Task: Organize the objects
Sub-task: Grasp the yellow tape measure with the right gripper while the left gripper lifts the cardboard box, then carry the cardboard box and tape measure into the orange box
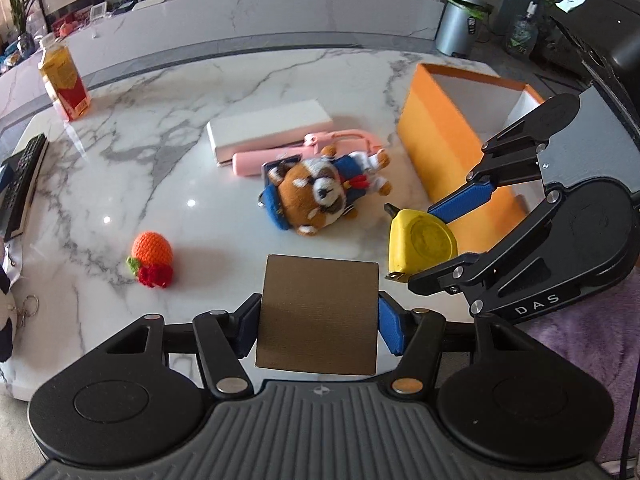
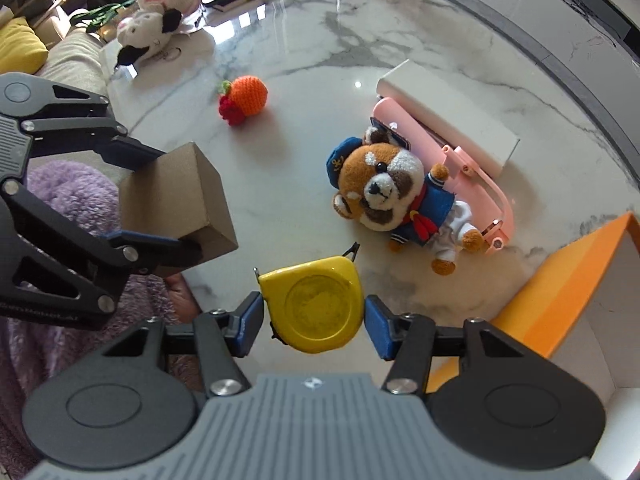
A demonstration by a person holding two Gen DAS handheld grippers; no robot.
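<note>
Nearest the left wrist camera, the left gripper (image 1: 319, 320) has its jaws clamped on the two sides of a brown cardboard box (image 1: 318, 314), lifted clear of the desk (image 1: 160, 128). Nearest the right wrist camera, the right gripper (image 2: 314, 320) holds a yellow tape measure (image 2: 316, 304) between its blue pads; the right-hand pad looks just at the case's edge, so the grip looks light, yet the tape measure hangs above the marble.

Seen from the left wrist view, the white marble desk fills the scene. The orange storage box (image 1: 436, 136) stands open at 2 o'clock, its pale inside showing. A flat white box (image 1: 270, 130) lies at 12 o'clock, with a pink folding stand (image 1: 296, 152) touching its near edge. A plush red panda in a blue sailor suit (image 1: 320, 196) lies on its back just in front of the stand, partly over it. A juice carton (image 1: 64, 80) stands upright at 10 o'clock, and a remote control (image 1: 24, 184) lies at the desk's edge at 9 o'clock. A crocheted orange fruit with red berries (image 1: 152, 256) rests alone at 8 o'clock, well apart from the rest.

In the right wrist view, a black-and-white plush toy (image 2: 152, 32) lies at 11 o'clock near the desk's far edge.
</note>
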